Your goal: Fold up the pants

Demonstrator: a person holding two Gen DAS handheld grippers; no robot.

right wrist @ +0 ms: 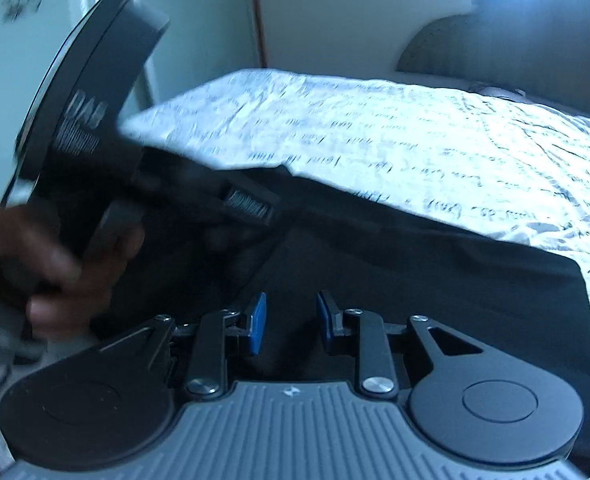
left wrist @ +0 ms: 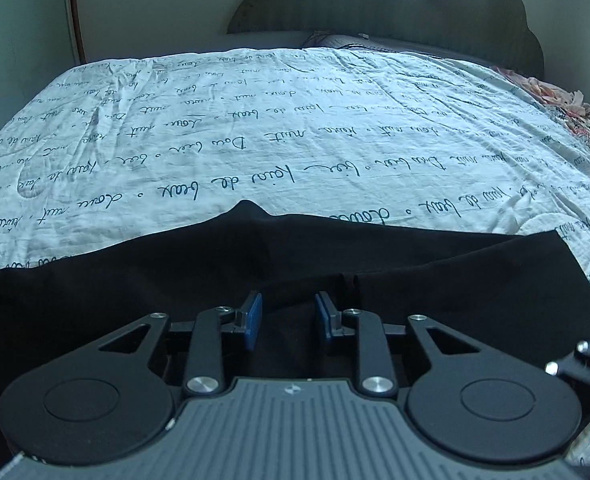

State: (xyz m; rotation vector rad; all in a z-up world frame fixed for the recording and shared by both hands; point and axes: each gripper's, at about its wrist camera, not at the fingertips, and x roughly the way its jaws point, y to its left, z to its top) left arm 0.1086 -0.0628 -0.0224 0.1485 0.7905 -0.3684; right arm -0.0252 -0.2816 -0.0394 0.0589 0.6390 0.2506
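The black pants [left wrist: 255,264] lay flat on the script-printed bedspread [left wrist: 295,128], their long axis running side to side across the near part of the bed. The left gripper [left wrist: 288,318] hung just over the cloth, jaws parted, nothing visibly pinched. The right gripper [right wrist: 291,320] likewise stood parted above the pants, beside a hand [right wrist: 55,264] holding the other tool

Two wrist fisheyes, low and close over the bed.
Each looked forward and downward past its own jaws; both shared the black pants [left wrist: 415,264] [right wrist: 435,280] and script-printed sheet [left wrist: 295,128] [right wrist: 415,128].
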